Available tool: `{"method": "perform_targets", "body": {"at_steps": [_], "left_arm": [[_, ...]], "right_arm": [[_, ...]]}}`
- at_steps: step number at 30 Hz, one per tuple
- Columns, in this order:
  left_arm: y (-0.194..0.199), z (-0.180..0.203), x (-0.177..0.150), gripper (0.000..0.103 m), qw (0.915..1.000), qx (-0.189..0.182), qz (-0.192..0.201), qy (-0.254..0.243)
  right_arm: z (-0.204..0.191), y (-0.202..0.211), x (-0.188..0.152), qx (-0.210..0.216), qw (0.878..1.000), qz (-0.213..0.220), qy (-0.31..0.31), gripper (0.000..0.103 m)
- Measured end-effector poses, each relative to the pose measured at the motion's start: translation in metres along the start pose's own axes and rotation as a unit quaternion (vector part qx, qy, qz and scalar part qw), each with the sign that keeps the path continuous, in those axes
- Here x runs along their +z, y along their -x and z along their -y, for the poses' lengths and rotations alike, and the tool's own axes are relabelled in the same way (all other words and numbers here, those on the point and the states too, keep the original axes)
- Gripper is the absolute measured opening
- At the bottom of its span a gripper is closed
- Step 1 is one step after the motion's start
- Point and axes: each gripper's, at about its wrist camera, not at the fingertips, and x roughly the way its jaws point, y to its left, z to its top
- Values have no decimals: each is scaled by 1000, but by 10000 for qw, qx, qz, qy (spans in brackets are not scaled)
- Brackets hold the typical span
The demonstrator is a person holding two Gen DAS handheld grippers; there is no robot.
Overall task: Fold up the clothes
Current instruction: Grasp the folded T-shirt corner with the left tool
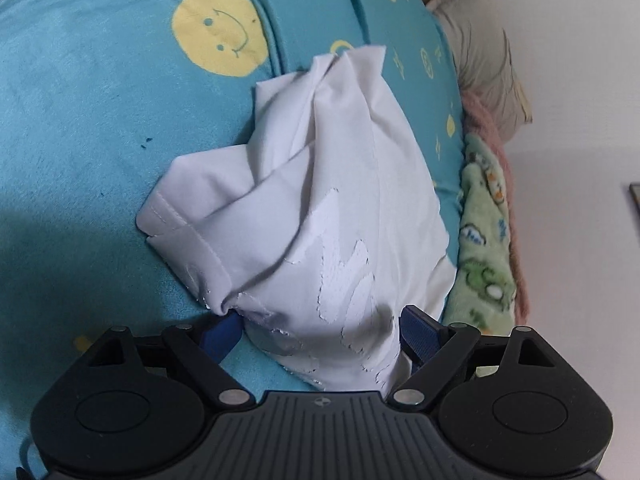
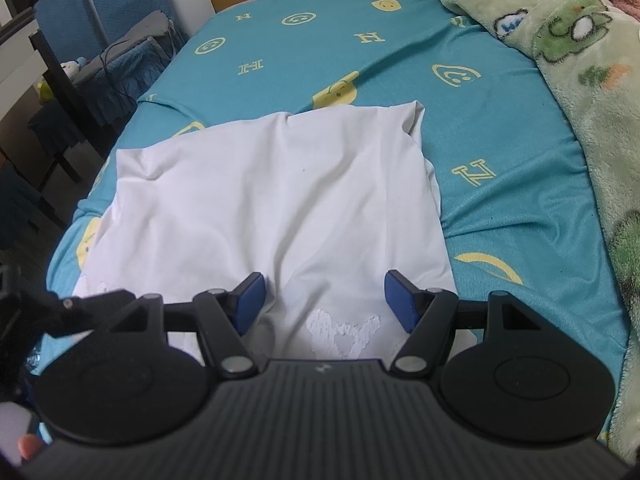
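Two grippers over one white T-shirt (image 1: 320, 208), partly folded on the teal bedsheet (image 1: 80, 120).

Left wrist view: my left gripper (image 1: 320, 332) stands wide, bunched near hem between the pads; grip unclear. Shirt runs away toward far, sleeve (image 1: 180, 208) on left.

Right wrist view: my right gripper (image 2: 324, 300) is apart, astride flat cloth, nothing pinched. Green fleece blanket (image 2: 580, 80) crowds right; free sheet far.

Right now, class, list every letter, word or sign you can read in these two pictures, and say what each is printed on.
"H": yellow serif letters, repeated across the teal bedsheet.
Smiley-face signs: yellow, on the same sheet, no wording.
White garment: raised white patch, no readable letters.
Green blanket: cartoon prints with blue marks, too blurred to read.
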Motion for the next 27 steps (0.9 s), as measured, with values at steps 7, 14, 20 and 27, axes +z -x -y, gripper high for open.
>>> {"method": "perform_targets", "body": {"at_steps": [7, 14, 20, 27], "left_arm": [[24, 20, -8, 65, 9949, -507, 709, -517], [4, 9, -3, 68, 9987, 157, 346, -333], [5, -17, 8, 64, 9979, 59, 412, 492], [14, -6, 9, 31, 9969, -141, 749, 211]], "right_arm": [[1, 1, 0, 10, 10000, 2, -68, 68], [3, -2, -1, 57, 9999, -63, -148, 68], [14, 14, 2, 250, 9973, 226, -653, 68], [48, 38, -12, 2361, 9358, 1, -2617, 73]]}}
